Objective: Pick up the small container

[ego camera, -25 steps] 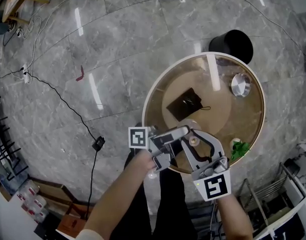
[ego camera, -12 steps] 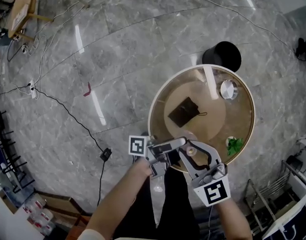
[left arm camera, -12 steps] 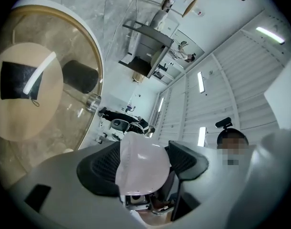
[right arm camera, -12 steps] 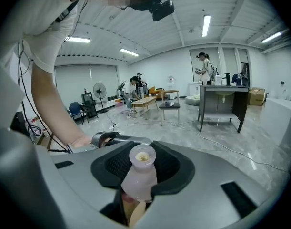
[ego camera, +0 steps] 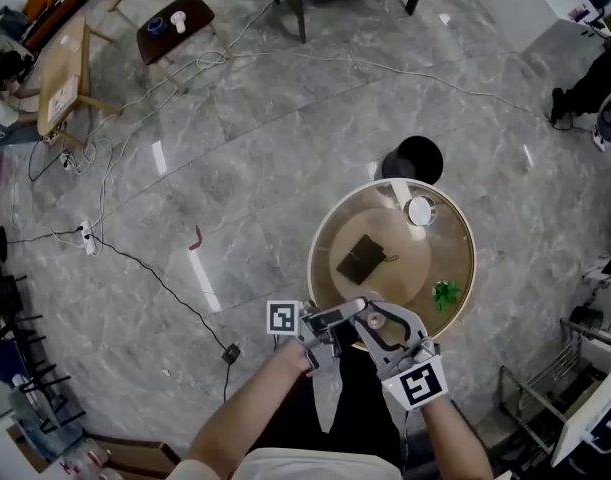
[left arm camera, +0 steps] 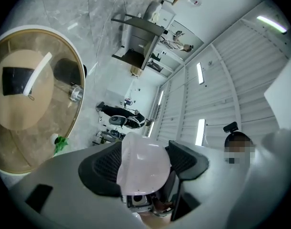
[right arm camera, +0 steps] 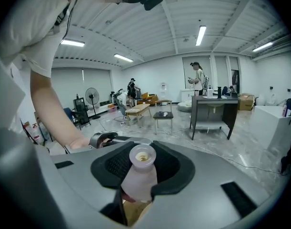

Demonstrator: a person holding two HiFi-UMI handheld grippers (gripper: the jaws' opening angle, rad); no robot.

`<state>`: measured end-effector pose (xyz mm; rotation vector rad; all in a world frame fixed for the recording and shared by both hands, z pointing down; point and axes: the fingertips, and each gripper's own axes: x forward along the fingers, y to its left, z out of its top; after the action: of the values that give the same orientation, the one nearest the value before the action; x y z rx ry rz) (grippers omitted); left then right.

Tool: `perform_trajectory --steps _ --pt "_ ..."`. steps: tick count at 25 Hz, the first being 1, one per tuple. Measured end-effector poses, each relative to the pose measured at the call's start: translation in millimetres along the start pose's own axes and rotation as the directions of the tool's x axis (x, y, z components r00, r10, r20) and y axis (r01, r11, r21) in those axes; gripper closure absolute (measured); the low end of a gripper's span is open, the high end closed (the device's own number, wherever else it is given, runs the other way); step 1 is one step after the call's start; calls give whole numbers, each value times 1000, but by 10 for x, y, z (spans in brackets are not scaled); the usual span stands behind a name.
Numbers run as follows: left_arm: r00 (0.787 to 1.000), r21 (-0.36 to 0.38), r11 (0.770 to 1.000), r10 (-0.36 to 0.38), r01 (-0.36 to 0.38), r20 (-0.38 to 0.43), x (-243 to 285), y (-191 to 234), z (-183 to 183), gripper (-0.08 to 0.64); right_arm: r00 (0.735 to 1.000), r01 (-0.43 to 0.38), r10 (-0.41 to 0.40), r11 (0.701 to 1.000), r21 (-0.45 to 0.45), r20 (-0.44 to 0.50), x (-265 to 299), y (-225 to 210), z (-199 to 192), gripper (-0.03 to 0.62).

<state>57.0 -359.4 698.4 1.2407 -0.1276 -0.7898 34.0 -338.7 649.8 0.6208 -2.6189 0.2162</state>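
Small translucent plastic bottle (right arm camera: pixel 138 178), open-necked, sat pinched between the right gripper's (right arm camera: pixel 143 165) jaws in the right gripper view. In the left gripper view, the left gripper (left arm camera: pixel 143 162), its jaws just closing, pressed on a translucent white rounded piece (left arm camera: pixel 144 168). In the head view, both grippers met at the round glass-topped table's (ego camera: pixel 311 258) near rim.

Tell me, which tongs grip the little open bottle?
The right tongs: they clamp the pale bottle, neck open. The left tongs, whose jaws have just been closing, show only a pale domed shape between them.
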Motion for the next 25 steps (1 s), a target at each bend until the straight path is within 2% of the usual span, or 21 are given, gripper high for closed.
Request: perform_trajectory --steps 9,13,17,25 --pt "998 13 1000 -3 3 -59 -6 -843 -471 242 995 73 -74 997 9 65 -379 380 815 456" --pt "995 -5 1000 22 -23 -94 -152 -1158 -828 241 989 117 -120 992 43 89 -604 713 1096 456" --pt "992 -18 998 50 -52 -117 -216 -1390 -1200 241 982 149 -157 985 81 101 -899 967 1312 456" --pt "985 -30 998 44 -50 -166 -205 -1720 -1860 242 976 194 -202 976 95 83 -1462 1347 1630 456"
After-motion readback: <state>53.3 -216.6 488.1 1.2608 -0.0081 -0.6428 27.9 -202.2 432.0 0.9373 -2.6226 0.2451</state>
